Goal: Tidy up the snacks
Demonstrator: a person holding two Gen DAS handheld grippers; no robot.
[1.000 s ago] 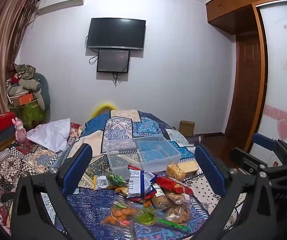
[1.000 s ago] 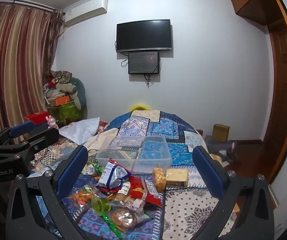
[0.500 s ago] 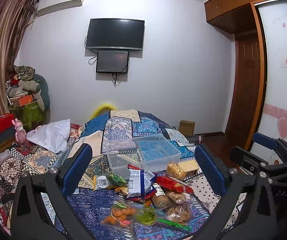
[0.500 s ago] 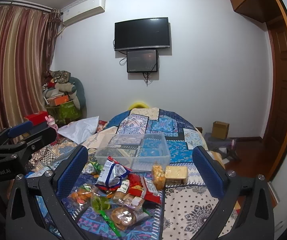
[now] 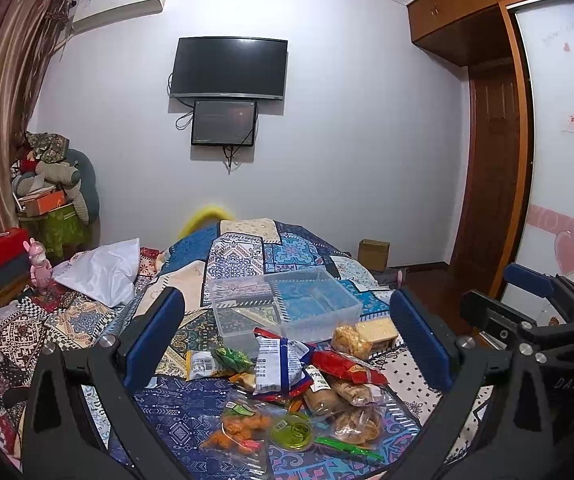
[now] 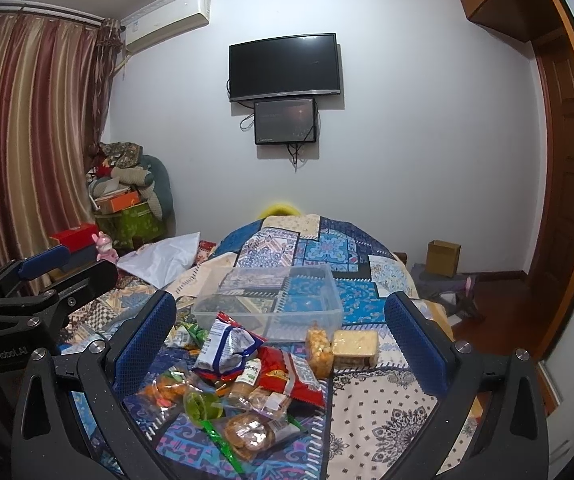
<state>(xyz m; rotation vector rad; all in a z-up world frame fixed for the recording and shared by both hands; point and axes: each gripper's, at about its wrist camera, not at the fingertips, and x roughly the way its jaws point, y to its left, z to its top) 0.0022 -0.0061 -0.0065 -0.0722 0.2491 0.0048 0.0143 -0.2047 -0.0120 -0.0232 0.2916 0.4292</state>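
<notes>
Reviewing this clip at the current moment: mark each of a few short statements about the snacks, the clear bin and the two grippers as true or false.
1. The clear plastic bin has no snacks in it. True.
2. The left gripper is shut on a packet. False: its jaws stand wide apart, holding nothing.
3. The red snack bag lies on the quilt in front of the bin. True.
4. The pale yellow block snack sits inside the bin. False: it rests on the quilt just outside the bin's near right corner.
5. The right gripper is open. True.
</notes>
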